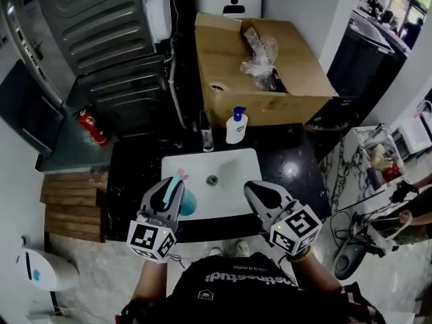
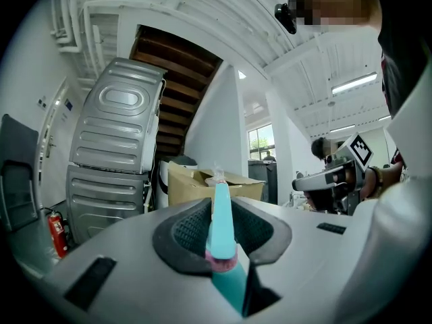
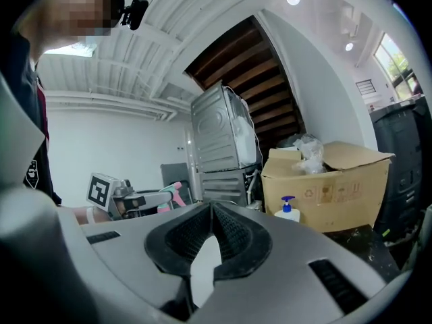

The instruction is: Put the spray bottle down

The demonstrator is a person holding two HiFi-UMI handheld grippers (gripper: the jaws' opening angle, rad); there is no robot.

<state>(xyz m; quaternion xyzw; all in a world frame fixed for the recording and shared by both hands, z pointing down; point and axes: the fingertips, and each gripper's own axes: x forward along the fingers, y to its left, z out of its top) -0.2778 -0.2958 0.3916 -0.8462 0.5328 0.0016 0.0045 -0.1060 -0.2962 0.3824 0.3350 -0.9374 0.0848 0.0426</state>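
Observation:
A teal spray bottle (image 1: 183,196) with a pink trigger is clamped in my left gripper (image 1: 173,186), held over the front left of the white sink basin (image 1: 229,164). In the left gripper view the bottle's teal head (image 2: 221,223) runs up between the two dark pads, which press on it from both sides. My right gripper (image 1: 254,190) hovers over the front right of the basin, shut and empty. Its pads meet at the tips (image 3: 211,206) in the right gripper view, where the left gripper (image 3: 138,198) with the bottle (image 3: 173,193) shows at the left.
Around the basin runs a black countertop (image 1: 290,157). A faucet (image 1: 206,132) and a white pump soap bottle (image 1: 236,126) stand at its back edge. Behind them sit an open cardboard box (image 1: 229,66), stacked grey machines (image 1: 111,39) and a red fire extinguisher (image 1: 92,127).

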